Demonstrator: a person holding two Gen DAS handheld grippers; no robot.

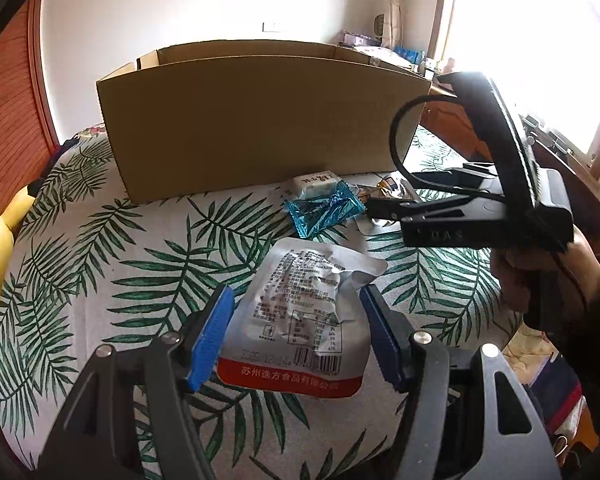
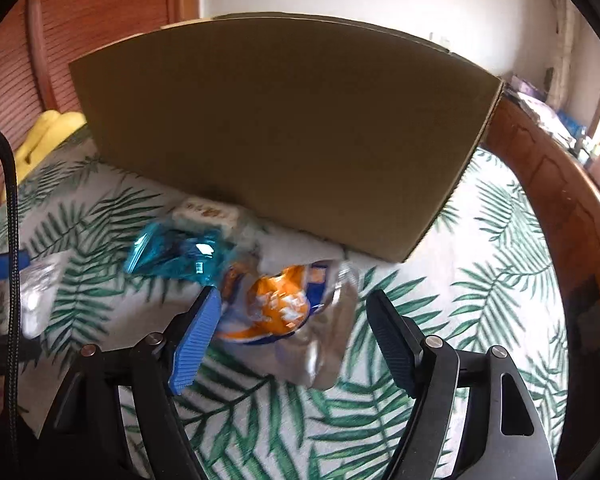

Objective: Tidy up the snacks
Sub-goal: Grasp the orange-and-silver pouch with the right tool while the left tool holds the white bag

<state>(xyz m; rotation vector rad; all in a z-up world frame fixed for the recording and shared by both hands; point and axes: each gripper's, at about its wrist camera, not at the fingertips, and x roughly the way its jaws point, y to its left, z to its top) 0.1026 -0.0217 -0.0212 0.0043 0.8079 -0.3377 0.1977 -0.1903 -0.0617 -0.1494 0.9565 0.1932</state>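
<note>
Leaf-print bed (image 1: 112, 240): cardboard box (image 1: 260, 120), silver pkt (image 1: 300, 300), blue pkt (image 1: 324, 210), orange pkt (image 2: 284, 308).

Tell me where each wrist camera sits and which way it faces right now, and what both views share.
Left wrist: on the left gripper, angled down at the silver packet between its open fingers; the right gripper and a hand show.
Right wrist: on the right gripper, angled down at the orange packet between its open fingers; only its own fingers show.
Shared: cardboard box, blue wrapper, leaf-print cloth.
</note>
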